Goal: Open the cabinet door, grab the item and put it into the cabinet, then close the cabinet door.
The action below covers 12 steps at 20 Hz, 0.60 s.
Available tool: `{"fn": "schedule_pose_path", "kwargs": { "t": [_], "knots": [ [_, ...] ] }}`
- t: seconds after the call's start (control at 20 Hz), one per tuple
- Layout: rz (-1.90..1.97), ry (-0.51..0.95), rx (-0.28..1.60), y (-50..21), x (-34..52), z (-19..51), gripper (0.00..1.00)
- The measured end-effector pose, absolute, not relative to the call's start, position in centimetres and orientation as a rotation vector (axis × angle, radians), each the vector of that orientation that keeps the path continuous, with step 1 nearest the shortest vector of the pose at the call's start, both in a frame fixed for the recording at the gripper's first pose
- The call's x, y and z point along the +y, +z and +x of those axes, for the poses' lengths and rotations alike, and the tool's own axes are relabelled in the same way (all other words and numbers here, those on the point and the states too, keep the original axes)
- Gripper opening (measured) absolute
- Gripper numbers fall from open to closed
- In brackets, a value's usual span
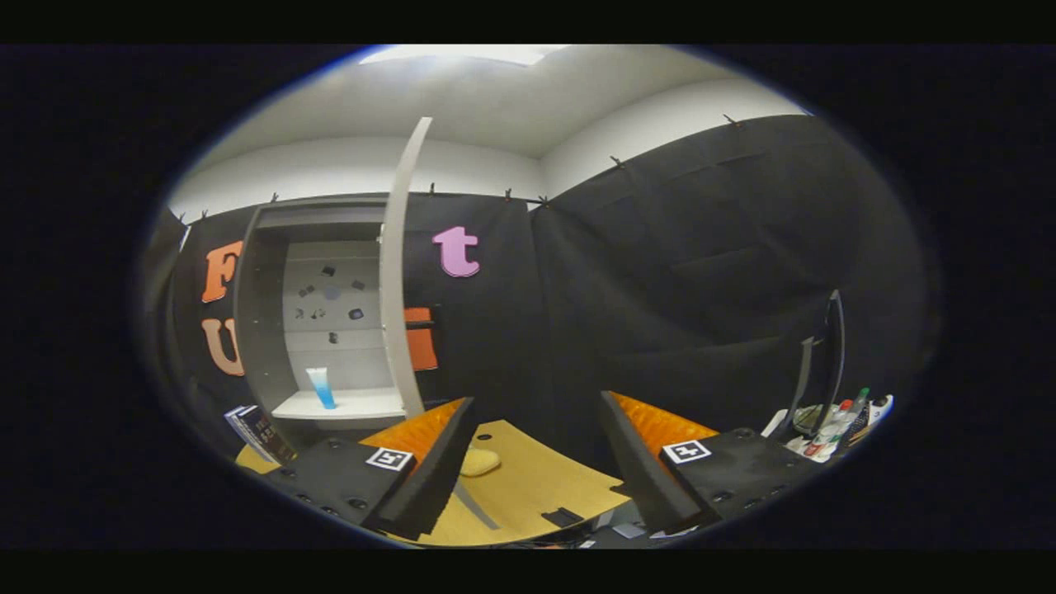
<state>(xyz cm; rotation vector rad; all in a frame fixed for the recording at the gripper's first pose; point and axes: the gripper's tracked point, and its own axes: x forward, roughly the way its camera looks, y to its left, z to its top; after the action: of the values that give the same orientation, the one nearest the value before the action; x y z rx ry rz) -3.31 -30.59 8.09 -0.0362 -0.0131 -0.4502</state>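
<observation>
Beyond the jaws: the cabinet [330,322] stands against the black booth wall, well ahead and off to the left finger's side.
Door: the cabinet door [400,272] is swung open, seen edge-on as a pale curved strip at the cabinet's right side.
Item: a blue tube [322,388] stands upright on the white shelf [355,404] inside the cabinet, toward its left, well apart from the jaws.
Jaws: the gripper [536,462] has its jaws spread wide with nothing between them.
Counter: the yellow counter [536,487] lies below and between the fingers; a small yellowish lump [478,462] rests on it just beside the left finger, nearer than the cabinet.
Left of the cabinet: some books [260,433] lean at its foot.
Right of the cabinet: far off, a clutter of bottles [841,421] sits by the black cloth.
</observation>
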Motion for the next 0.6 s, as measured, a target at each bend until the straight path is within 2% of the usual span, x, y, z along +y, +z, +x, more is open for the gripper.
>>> {"fn": "schedule_pose_path", "kwargs": {
  "t": [0.6],
  "knots": [
    [0.024,-0.218,0.034,5.9,-32.2,5.8,0.96]
  ]
}}
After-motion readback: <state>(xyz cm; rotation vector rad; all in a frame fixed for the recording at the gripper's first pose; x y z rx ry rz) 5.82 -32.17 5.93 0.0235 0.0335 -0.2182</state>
